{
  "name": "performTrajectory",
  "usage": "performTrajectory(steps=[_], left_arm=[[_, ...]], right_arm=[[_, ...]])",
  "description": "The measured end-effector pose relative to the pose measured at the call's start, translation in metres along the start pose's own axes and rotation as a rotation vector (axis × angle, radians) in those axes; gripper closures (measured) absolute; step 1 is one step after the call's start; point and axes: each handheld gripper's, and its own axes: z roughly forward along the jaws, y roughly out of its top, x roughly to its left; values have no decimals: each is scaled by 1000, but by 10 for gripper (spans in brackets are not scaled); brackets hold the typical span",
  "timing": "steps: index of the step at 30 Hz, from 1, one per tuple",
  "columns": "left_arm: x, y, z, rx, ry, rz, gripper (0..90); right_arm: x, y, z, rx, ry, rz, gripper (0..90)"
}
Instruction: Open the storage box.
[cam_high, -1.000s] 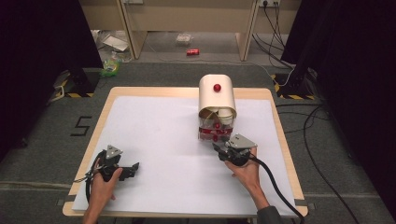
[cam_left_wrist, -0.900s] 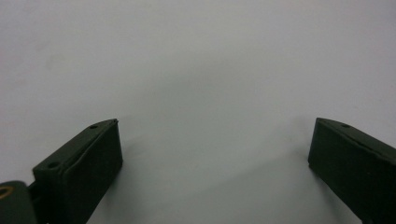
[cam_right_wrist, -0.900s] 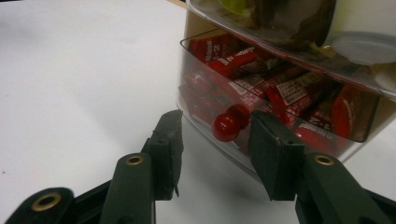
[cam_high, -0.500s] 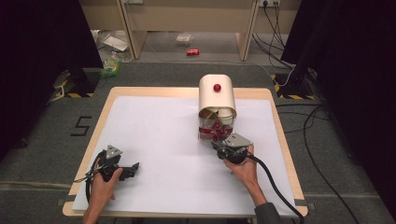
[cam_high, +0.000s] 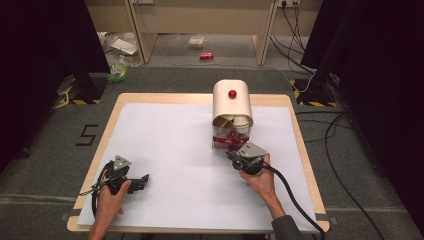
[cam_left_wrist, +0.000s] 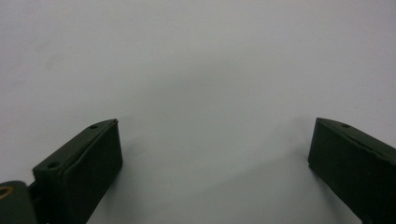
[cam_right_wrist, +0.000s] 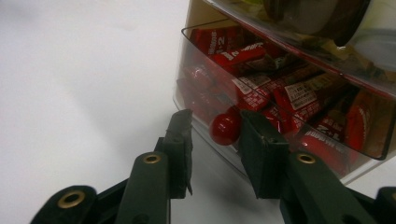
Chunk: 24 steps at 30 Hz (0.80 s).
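Two grippers, mine; right gripper (cam_right_wrist: 212, 123) at the clear drawer (cam_right_wrist: 280, 116) of the cream box (cam_high: 232, 102), its jaws narrowed and just been closing, a red knob (cam_right_wrist: 226, 129) between them, the right pad touching it, the left pad just short; red packets (cam_right_wrist: 261, 88) behind the knob; left gripper (cam_left_wrist: 212, 149) wide open, holding nothing, over the white table (cam_left_wrist: 196, 60).

Black hand-held gripper (cam_high: 234, 156), grey three-cornered top plate, thick black cable, brass rivets.
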Motion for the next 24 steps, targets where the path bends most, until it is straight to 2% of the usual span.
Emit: performTrajectory(steps=[6,11,24], left_arm=[[0,0,0,-1,1,1,24],[0,0,0,-1,1,1,24],[0,0,0,-1,1,1,24]], right_arm=[[-1,-1,1,7,-6,-20,722],[-2,-1,1,3,9,-18,729],[-5,-2,-1,-6,20,-63,770]])
